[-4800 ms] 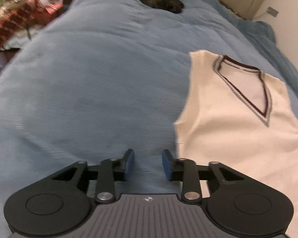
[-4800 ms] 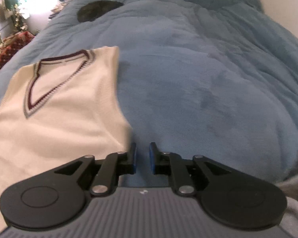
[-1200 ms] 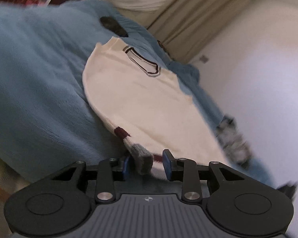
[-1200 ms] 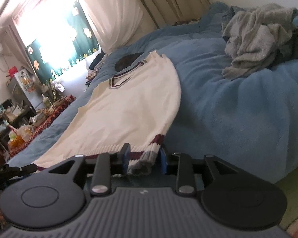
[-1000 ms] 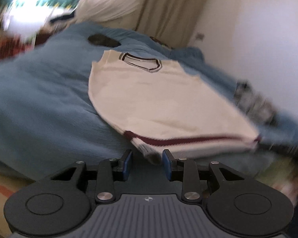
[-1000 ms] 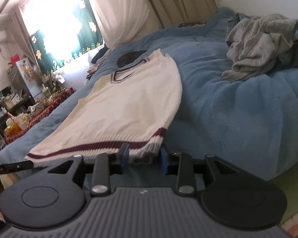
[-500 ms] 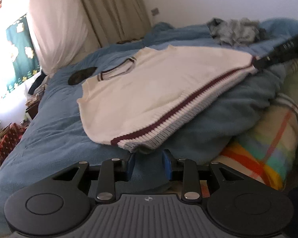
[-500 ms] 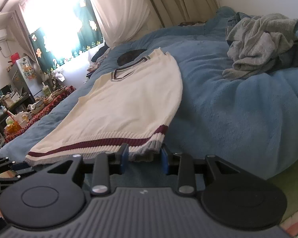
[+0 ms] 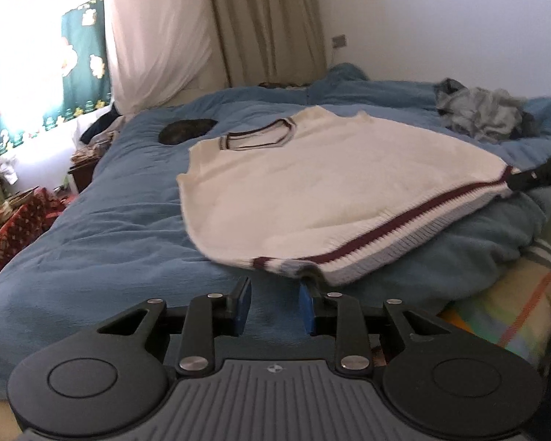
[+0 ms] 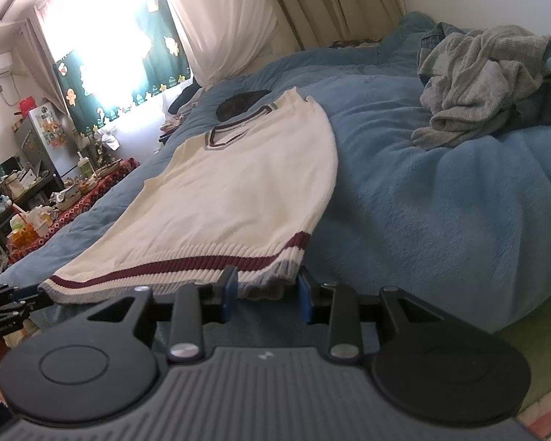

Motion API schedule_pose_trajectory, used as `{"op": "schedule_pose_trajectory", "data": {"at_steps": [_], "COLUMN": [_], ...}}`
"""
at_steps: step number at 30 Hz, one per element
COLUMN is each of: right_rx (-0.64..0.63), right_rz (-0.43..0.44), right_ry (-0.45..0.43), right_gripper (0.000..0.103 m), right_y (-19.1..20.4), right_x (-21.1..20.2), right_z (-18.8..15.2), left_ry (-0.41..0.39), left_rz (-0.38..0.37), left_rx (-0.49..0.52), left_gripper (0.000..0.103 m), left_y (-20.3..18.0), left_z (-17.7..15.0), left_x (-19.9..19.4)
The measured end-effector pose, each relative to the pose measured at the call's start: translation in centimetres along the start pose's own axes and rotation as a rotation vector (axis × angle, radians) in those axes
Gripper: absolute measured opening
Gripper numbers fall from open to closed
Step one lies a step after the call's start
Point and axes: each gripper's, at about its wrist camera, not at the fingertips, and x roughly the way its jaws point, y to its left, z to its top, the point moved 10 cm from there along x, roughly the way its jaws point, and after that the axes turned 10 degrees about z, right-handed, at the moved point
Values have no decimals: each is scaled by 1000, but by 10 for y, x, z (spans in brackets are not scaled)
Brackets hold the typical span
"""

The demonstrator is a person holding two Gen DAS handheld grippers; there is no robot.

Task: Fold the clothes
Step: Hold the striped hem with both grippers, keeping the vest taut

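Note:
A cream knit vest (image 9: 312,169) with a maroon-striped hem lies flat on the blue duvet (image 9: 110,239), neckline away from me. My left gripper (image 9: 273,284) has the near hem corner at its very fingertips, and bedding shows in the gap behind. In the right wrist view the vest (image 10: 246,183) runs away to the left. My right gripper (image 10: 264,284) is shut on the other hem corner, which fills the space between its pads. The hem stretches straight between the two grippers. Each sees the other: the right gripper (image 9: 532,180), the left gripper (image 10: 14,301).
A crumpled grey garment pile (image 10: 477,84) and jeans lie on the bed to the right. A dark round patch (image 9: 187,130) sits beyond the neckline. A striped sheet (image 9: 503,312) shows at the bed's edge. A cluttered low table (image 10: 55,198) stands on the left by the window.
The left gripper has rolled level with the hem corner staying at its tips. The hem now runs straighter between the grippers. The right gripper has kept still.

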Motion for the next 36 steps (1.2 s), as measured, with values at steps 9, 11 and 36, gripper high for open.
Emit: {"op": "schedule_pose_trajectory", "data": {"at_steps": [9, 11, 36], "right_rx": [-1, -3, -22], "right_rz": [0, -1, -14], "right_ry": [3, 3, 8], "right_gripper": [38, 38, 38], "right_y": [-2, -2, 2], "right_x": [1, 1, 1], "right_z": [1, 1, 0], "left_ry": [8, 11, 73], "left_rz": [-29, -18, 20], "left_rx": [18, -14, -186], "left_gripper": [28, 28, 28], "left_y": [-15, -9, 3], "left_z": [-2, -1, -6], "left_x": [1, 1, 12]}}
